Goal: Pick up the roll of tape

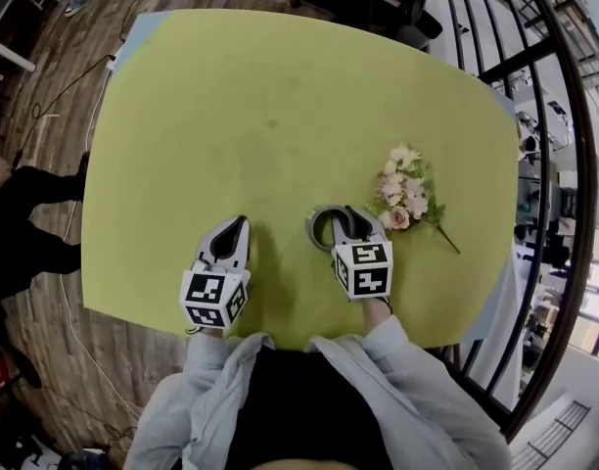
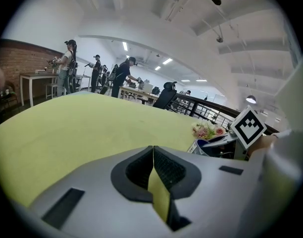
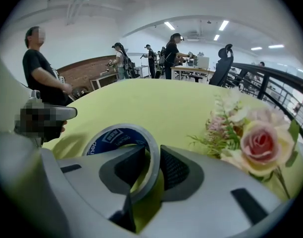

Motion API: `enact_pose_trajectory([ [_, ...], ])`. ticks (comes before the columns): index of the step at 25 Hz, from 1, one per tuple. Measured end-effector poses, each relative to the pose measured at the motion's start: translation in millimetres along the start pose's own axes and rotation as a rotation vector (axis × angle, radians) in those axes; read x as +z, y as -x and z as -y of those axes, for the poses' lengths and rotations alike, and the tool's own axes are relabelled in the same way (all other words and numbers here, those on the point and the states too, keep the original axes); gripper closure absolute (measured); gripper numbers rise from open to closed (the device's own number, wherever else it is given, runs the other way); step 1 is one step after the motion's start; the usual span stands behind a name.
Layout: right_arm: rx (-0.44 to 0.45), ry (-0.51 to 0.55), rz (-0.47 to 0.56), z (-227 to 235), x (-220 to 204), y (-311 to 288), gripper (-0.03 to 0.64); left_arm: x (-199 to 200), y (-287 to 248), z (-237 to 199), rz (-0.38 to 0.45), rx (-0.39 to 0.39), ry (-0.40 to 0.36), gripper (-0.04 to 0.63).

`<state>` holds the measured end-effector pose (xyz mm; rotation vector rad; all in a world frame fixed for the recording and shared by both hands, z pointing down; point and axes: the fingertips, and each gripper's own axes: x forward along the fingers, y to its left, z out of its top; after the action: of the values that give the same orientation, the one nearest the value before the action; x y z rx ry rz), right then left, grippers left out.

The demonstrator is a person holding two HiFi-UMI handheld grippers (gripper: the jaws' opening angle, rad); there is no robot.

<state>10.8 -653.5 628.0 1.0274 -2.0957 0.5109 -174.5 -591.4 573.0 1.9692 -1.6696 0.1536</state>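
Roll of tape [image 1: 312, 231] on yellow-green worktop [image 1: 280, 106], close to front edge, right of centre. Right gripper [image 1: 341, 219] fingers clamped on roll's wall, one inside ring, one outside. Left gripper [image 1: 238, 225] near, to left, fingers together, nothing between. Artificial flower bouquet [image 1: 405, 196] near roll's right side, not touching. Wide bare worktop ahead and to left. Black railing [image 1: 520, 62] past right edge. Right gripper body covers roll's near part; label print only partly readable.

Ahead of both pairs of jaws the surface [image 1: 280, 116] lies open to its far edge. A flower sprig [image 1: 405, 196] lies just right of the right gripper's [image 1: 341, 216] jaws; the left gripper [image 1: 239, 223] stands to their left.
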Motion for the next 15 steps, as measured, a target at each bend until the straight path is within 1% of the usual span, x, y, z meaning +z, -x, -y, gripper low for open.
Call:
enact_pose_trajectory([
  [6,-0.001,0.002,0.049,-4,6,15,0.515,3,11,6,0.021,0.005,-0.005,0.578],
  [11,0.063,-0.032,0.074,-18,0,28,0.522,-5,28,10,0.029,0.033,0.000,0.578],
  [15,0.110,-0.021,0.088,-30,-6,44,0.525,-10,44,21,0.042,0.048,-0.005,0.578],
])
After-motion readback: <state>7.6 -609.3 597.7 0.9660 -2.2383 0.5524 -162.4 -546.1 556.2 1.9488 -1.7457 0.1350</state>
